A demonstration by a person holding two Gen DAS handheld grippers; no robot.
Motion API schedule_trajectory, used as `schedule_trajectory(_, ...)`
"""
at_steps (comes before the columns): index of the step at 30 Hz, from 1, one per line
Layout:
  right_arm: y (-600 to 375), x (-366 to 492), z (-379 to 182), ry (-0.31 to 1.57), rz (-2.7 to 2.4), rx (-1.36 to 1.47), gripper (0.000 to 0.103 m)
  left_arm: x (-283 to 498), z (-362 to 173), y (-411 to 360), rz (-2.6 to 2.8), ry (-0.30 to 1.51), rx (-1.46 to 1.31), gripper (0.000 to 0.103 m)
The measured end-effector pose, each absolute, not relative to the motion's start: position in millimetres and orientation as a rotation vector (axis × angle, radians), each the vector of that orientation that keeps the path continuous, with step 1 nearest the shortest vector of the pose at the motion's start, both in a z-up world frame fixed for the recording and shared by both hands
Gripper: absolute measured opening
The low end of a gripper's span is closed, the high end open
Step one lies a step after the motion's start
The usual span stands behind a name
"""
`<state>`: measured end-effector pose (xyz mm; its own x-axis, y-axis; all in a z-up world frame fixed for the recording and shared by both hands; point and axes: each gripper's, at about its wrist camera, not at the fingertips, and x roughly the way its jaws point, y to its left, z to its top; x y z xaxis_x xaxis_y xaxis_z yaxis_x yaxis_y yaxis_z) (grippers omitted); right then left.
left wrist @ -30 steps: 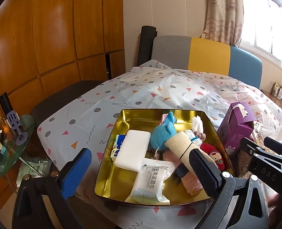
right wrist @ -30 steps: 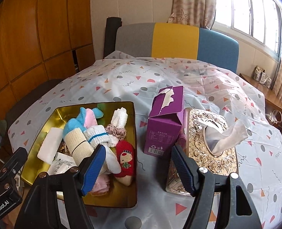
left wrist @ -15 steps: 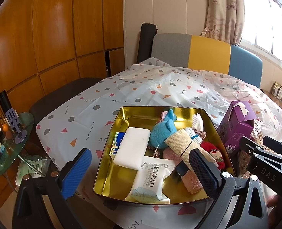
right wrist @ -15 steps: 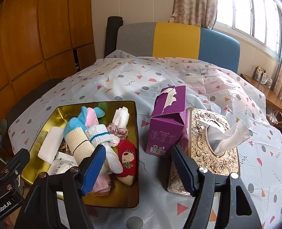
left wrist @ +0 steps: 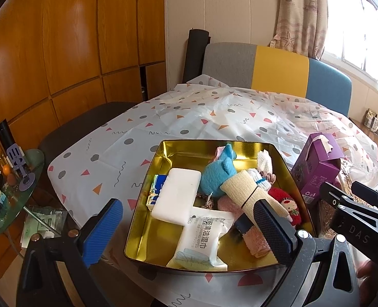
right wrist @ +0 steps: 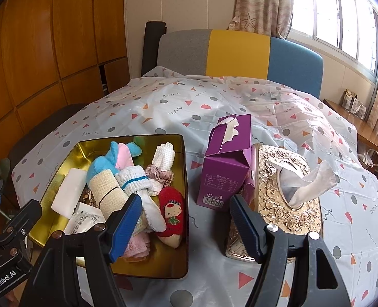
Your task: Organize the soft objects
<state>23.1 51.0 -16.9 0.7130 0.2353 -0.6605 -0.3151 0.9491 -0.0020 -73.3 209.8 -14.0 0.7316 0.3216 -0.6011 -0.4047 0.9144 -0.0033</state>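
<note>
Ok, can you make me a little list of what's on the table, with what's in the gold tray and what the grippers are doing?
tray: gold, on the table's near left
in tray: blue plush, red sock, white sock, wipes pack, white block
beside tray: purple box, then gold tissue box
left gripper: open, empty
right gripper: open, empty

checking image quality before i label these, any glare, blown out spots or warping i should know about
Left wrist view: the window at upper right is blown out, the gold tray mirrors light off its bare floor, and fisheye bends the wooden wall panels. Right wrist view: the window is bright but its frames stay readable, the gold tissue box glints, and the corners go dark. Both views are sharp.
</note>
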Motion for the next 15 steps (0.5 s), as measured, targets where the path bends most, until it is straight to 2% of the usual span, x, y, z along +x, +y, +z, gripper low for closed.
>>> schedule_trajectory(15,50.0,23.4,-19.6,0.721,0.305,-0.119,0.072,-73.5,-16.6,209.8,0.396,0.649,-0.146,0.103)
